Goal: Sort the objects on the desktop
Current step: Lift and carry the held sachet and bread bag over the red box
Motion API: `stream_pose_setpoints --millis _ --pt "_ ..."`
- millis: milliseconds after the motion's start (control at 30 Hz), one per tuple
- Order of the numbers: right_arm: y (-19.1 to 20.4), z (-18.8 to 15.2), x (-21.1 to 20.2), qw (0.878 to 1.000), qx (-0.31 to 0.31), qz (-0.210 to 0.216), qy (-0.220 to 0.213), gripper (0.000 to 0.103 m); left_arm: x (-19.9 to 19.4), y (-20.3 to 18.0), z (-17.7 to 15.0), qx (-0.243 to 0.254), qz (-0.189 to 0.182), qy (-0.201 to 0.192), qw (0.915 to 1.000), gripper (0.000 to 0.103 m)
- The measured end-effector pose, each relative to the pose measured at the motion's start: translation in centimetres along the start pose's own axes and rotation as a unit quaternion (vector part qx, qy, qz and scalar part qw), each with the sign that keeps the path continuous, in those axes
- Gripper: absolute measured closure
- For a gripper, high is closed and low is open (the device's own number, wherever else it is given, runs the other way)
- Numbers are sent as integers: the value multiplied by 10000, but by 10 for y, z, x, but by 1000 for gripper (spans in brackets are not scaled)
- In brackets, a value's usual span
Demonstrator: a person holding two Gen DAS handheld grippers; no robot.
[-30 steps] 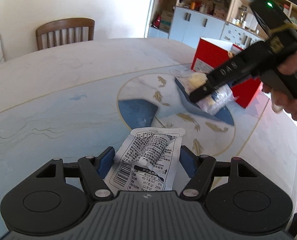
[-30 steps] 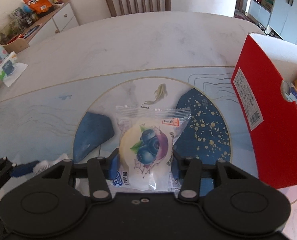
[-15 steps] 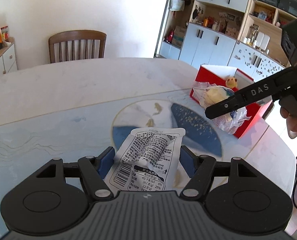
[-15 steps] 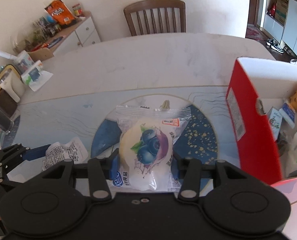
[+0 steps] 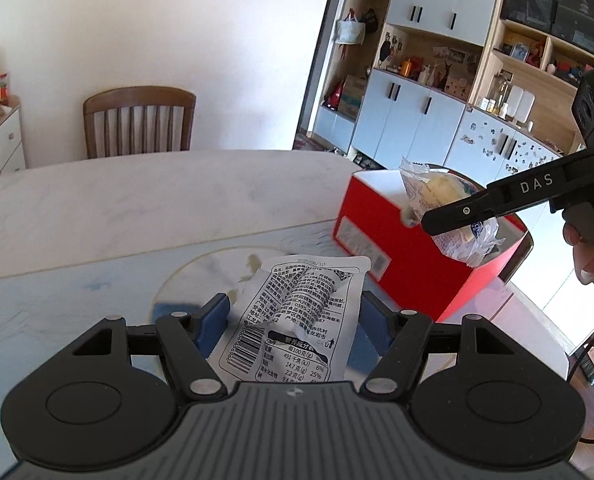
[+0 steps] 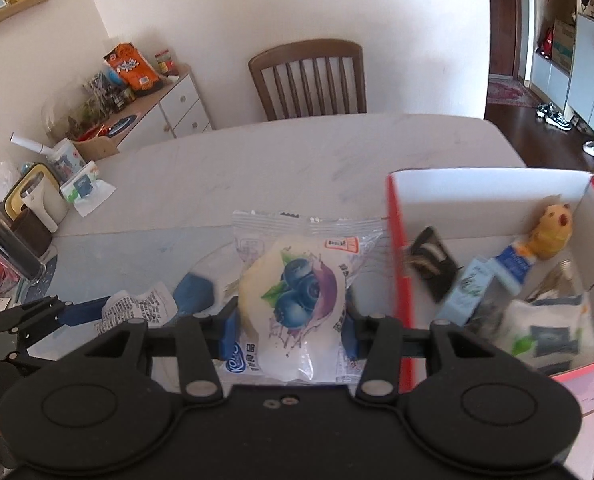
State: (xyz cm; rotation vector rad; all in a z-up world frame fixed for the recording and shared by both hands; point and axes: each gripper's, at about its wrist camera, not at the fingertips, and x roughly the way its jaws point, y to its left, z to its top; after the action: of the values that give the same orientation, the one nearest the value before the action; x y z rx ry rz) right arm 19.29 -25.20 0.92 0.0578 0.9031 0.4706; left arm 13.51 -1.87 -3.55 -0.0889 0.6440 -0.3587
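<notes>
My left gripper [image 5: 293, 316] is clenched on a white packet [image 5: 297, 320], its blue pads pressing both edges, and the packet is off the table [image 5: 137, 200]. My right gripper [image 6: 289, 328] grasps a clear bun bag [image 6: 293, 292] with a blueberry print, likewise in the air, level with the near wall of the red box [image 6: 401, 280]. Inside the box I see a yellow plush toy [image 6: 551, 228], a light blue carton [image 6: 469, 288], a dark card [image 6: 431, 264] and a white pack [image 6: 545, 328]. Beyond the table stands a chair [image 6: 309, 80]; a white cabinet [image 6: 169, 108] with snacks on top sits to its left.
</notes>
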Motion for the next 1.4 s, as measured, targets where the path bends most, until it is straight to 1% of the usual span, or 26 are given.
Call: stream_pose_setpoints --millis 200,333,633,767,1033,1400 --pt "-38 1 -16 9998 95 -97 -158 56 17 -32 14 19 -96 -70 9999 33" --pt "-64 -3 -25 9995 164 -160 -199 56 32 -57 25 121 -182 -71 9997 33" --pt "-130 -5 -45 9972 385 -541 -335 56 69 -117 54 618 -383 -74 9973 33" --pt "-155 -5 -50 9956 434 -745 -379 56 90 -141 68 883 -430 -3 9952 33" --pt "-187 -4 -44 9944 448 -912 -289 56 134 -175 90 1248 -415 145 9912 33" --pt "-212 -3 -27 9949 325 -955 -33 56 197 -201 102 1732 -246 492 9834 33"
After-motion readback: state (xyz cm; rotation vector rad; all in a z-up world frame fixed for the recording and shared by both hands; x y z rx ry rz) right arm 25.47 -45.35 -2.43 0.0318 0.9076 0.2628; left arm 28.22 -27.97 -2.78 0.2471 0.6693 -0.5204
